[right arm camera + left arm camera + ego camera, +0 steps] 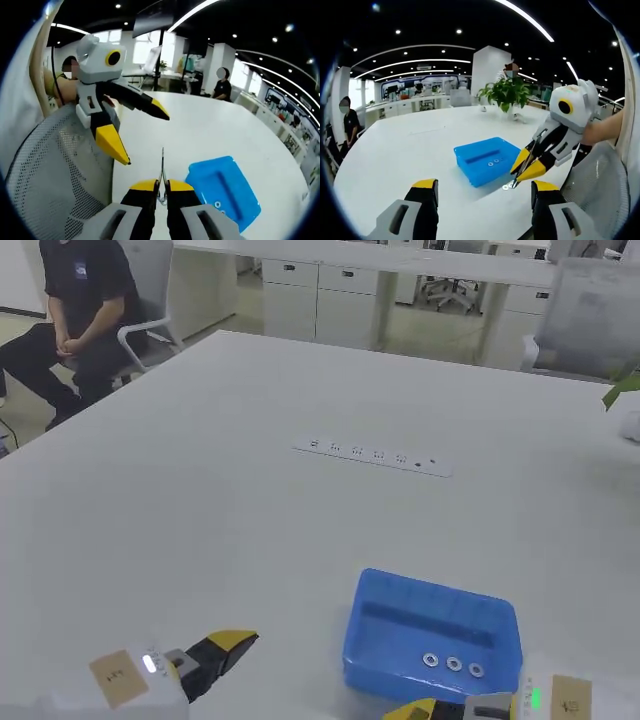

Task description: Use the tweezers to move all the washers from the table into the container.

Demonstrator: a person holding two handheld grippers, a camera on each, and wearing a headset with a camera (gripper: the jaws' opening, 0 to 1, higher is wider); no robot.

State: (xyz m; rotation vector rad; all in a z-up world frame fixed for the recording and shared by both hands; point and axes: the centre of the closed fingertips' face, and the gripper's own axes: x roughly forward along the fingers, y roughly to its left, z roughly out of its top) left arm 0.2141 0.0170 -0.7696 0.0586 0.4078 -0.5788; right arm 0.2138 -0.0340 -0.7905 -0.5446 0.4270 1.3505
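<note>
**Three washers in the blue container, one loose beside it**

We see a broad white surface (200,490) carrying the blue container (432,635). A white power strip (372,456) is set into the surface well beyond the container. Farther past the container stand white cabinets (320,300). A person (75,310) in dark clothes sits on a chair far off to the container's left. The left gripper view shows an open office with long ceiling light strips and a potted plant (507,92) beyond the container.

Three washers (453,664) lie in a row inside the container, along the wall nearest us. A loose washer (505,188) lies on the surface just outside the container's near corner, at the tip of the tweezers (162,167).

The right gripper (162,185) has its jaws closed on the tweezers. The left gripper (484,186) holds nothing, with its jaws spread wide, and sits to the container's left.

The tan labels (115,675) on both grippers carry marks too small for us to read.
</note>
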